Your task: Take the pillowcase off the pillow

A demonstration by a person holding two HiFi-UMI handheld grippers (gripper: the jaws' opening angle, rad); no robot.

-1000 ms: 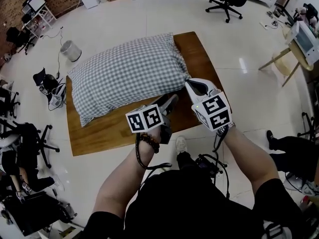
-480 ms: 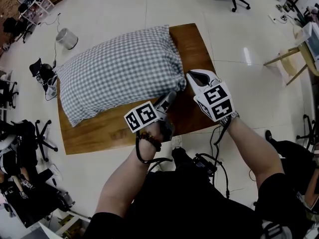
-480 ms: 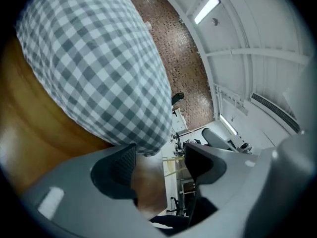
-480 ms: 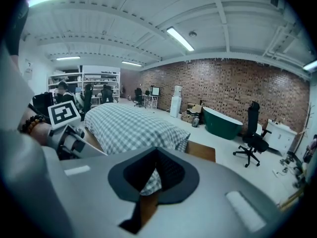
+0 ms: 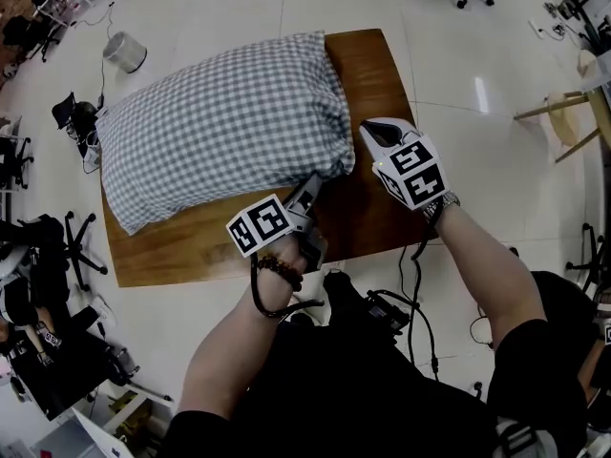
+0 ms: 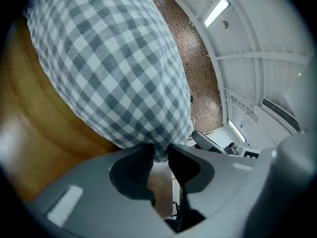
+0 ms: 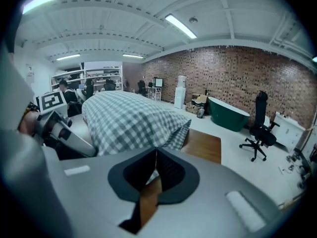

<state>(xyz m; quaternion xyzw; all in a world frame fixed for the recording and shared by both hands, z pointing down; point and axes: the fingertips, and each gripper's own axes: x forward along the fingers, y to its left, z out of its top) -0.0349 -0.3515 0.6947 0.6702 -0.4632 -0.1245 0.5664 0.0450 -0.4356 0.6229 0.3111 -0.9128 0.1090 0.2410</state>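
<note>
A pillow in a grey-and-white checked pillowcase (image 5: 220,122) lies on a wooden table (image 5: 368,74). My left gripper (image 5: 313,181) is at the pillow's near right corner. Its jaws have just been closing, and in the left gripper view they (image 6: 159,155) pinch a fold of the checked pillowcase (image 6: 114,63). My right gripper (image 5: 367,127) is shut just off the pillow's right end, above the bare wood. In the right gripper view its jaws (image 7: 155,152) meet with nothing between them, and the pillowcase's loose end (image 7: 173,133) lies just beyond the tips.
A white bin (image 5: 125,52) stands on the floor beyond the table's far left corner. Office chairs (image 5: 38,246) crowd the left side. A wooden stool (image 5: 573,103) is at the right. A green tub (image 7: 228,114) and an office chair (image 7: 258,125) stand by the brick wall.
Both grippers have moved forward and down to the pillow's right end. The left gripper's jaws have closed onto the pillowcase at the near corner. The right gripper stayed shut.
</note>
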